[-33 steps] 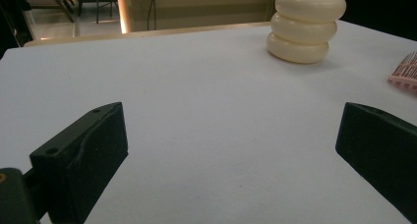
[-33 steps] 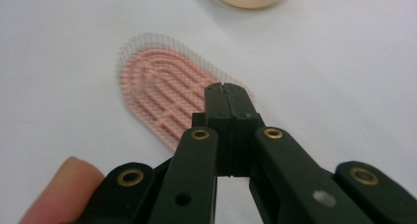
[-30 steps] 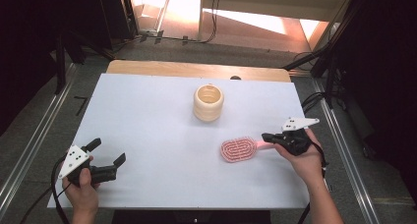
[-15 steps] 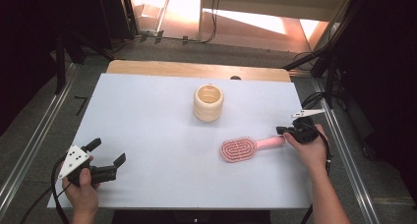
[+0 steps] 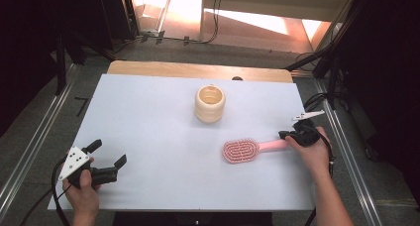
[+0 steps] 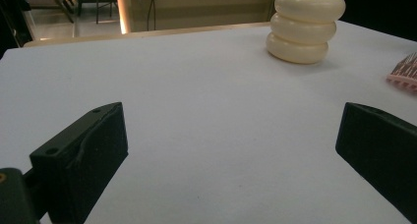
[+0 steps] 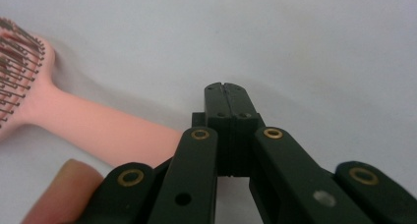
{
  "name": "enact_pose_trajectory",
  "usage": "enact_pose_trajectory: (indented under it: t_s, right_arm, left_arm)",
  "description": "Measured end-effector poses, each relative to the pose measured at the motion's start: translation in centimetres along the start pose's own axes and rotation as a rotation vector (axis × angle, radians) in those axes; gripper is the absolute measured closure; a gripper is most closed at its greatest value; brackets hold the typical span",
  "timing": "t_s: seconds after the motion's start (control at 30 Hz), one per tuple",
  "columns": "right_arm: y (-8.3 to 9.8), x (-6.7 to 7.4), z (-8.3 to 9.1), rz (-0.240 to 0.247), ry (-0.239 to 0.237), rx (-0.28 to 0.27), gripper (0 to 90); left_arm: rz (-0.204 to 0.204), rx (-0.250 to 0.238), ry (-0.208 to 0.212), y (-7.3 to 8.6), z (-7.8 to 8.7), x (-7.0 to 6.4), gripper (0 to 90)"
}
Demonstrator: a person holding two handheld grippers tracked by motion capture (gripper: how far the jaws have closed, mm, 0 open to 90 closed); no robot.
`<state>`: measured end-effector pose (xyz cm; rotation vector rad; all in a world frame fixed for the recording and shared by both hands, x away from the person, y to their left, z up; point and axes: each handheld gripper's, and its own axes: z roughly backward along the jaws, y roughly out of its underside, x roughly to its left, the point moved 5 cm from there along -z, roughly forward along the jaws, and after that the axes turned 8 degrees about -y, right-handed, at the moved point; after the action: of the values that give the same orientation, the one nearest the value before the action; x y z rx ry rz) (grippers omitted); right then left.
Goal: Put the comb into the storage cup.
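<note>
A pink hairbrush (image 5: 241, 150) lies bristles up on the white table (image 5: 148, 112), right of centre, its handle pointing right. My right gripper (image 5: 284, 135) rests at the end of that handle. In the right gripper view its jaws (image 7: 226, 89) are pressed flat together with nothing between them, and the brush handle (image 7: 93, 123) runs beside them on the left. A cream ribbed vase (image 5: 210, 103) stands upright at the table's middle back. My left gripper (image 5: 109, 152) sits open near the front left corner, and its view looks toward the vase (image 6: 305, 25).
A wooden strip (image 5: 198, 70) borders the table's far edge. Metal rails (image 5: 346, 151) run along both sides on the floor. Cables trail from both grippers. The brush's edge (image 6: 405, 71) peeks in at the right of the left gripper view.
My right hand has shifted slightly right and turned at the end of the brush handle. The brush, the vase and the left gripper have stayed put.
</note>
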<state>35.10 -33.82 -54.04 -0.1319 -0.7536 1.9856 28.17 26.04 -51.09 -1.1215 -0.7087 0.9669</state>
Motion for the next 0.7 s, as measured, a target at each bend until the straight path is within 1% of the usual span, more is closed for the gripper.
enact_pose_trajectory:
  t_s: [0.03,0.1,0.17,0.37,0.5,0.53,0.7]
  right_arm:
    - [0.2,0.2,-0.1,0.011,-0.005,0.01,88.2]
    - [0.3,0.2,-0.1,0.017,-0.005,0.008,88.2]
    - [0.7,0.4,0.1,0.012,-0.016,0.002,88.2]
    - [1.6,0.7,0.5,0.005,-0.026,0.001,88.2]
    - [2.2,1.1,0.8,0.021,-0.033,0.011,88.2]
    - [2.3,1.2,0.9,0.016,-0.033,0.009,88.2]
    - [3.1,1.9,1.2,0.027,-0.046,0.009,88.2]
  left_arm:
    - [-0.001,0.001,0.0,0.0,0.0,0.0,0.0]
    - [0.001,0.0,-0.001,0.0,0.0,0.0,0.0]
    - [0.001,0.0,-0.002,0.0,0.0,0.0,0.0]
    - [-0.003,0.003,-0.001,0.0,0.0,0.0,0.0]
    - [-0.005,0.005,-0.002,0.0,0.0,0.0,0.0]
    - [-0.005,0.004,-0.003,0.0,0.0,0.0,0.0]
    - [-0.005,0.005,-0.002,0.0,0.0,0.0,0.0]
